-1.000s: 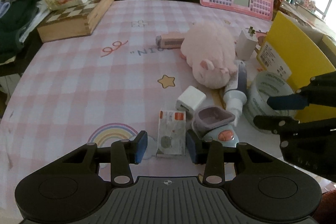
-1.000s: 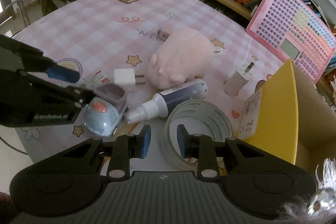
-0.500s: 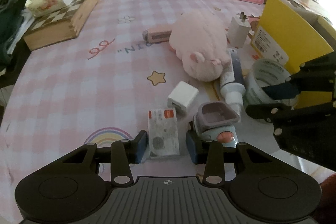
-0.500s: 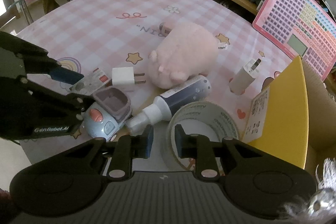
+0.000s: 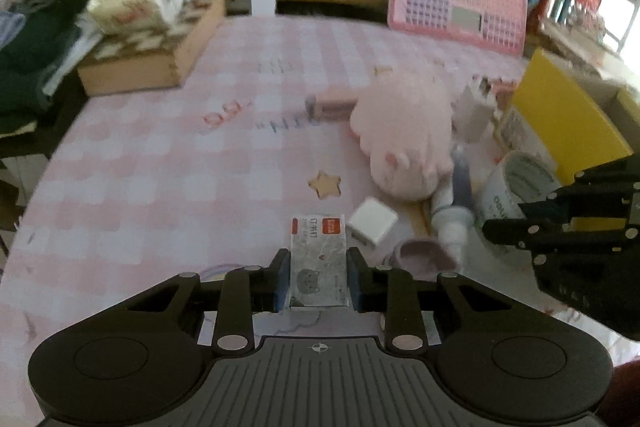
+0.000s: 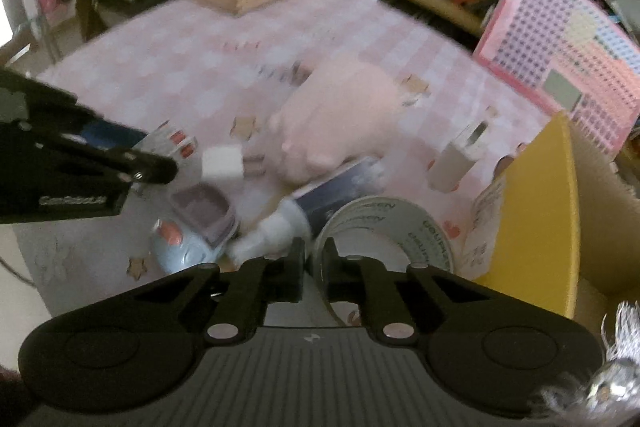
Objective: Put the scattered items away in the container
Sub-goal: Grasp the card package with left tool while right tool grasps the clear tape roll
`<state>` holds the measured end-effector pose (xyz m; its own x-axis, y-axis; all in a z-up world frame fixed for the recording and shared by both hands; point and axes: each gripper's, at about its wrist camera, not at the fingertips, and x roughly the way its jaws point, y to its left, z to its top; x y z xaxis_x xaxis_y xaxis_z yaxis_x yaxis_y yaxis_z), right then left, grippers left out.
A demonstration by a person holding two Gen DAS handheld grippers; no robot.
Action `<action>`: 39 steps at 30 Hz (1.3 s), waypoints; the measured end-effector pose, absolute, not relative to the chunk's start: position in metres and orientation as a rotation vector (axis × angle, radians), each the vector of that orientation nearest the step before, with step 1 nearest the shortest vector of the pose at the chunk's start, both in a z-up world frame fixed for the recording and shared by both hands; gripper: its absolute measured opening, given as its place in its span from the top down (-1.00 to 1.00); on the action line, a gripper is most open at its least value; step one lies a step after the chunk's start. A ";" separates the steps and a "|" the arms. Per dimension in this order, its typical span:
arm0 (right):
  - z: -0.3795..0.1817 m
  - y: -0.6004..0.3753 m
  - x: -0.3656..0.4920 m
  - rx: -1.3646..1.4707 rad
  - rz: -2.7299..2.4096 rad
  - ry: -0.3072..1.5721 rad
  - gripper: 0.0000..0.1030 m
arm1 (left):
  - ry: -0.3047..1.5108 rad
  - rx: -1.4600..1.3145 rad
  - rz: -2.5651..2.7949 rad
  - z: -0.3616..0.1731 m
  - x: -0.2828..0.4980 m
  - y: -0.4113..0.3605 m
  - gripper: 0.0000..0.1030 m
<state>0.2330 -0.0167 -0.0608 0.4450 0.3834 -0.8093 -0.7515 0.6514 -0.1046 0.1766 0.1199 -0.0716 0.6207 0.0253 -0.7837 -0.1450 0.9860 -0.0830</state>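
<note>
Risk: left gripper (image 5: 319,279) closing on small box (image 5: 318,263), right gripper (image 6: 313,269) pinching tape roll (image 6: 386,227) wall — thin grips, could slip on lift.

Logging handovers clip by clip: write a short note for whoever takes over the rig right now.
Left gripper: jaws closing on the small card box between them.
Right gripper: shut on the wall of the tape roll.
Yellow container at right; nothing visibly in it yet.
Left on the table: pink plush, spray bottle, toy car, two white chargers.
</note>
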 end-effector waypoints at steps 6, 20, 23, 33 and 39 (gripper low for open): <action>-0.044 -0.023 0.229 -0.437 0.767 0.814 0.84 | 0.851 -0.172 0.094 -0.050 0.165 0.119 0.47; -0.002 -0.047 0.188 -0.322 0.804 0.722 0.84 | 0.745 -0.184 0.069 -0.010 0.125 0.114 0.47; 0.002 -0.048 0.180 -0.315 0.809 0.715 0.84 | 0.724 -0.184 0.063 -0.003 0.114 0.113 0.47; 0.006 -0.046 0.151 -0.294 0.777 0.713 0.84 | 0.689 -0.183 0.015 0.006 0.081 0.112 0.46; 0.009 -0.049 0.125 -0.289 0.747 0.711 0.84 | 0.677 -0.178 -0.023 0.007 0.060 0.111 0.47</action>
<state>0.1247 -0.0487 0.0090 0.5171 0.5184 -0.6811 -0.7053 0.7088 0.0040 0.0598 0.1113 0.0069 0.7797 -0.0791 -0.6212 -0.0365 0.9846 -0.1712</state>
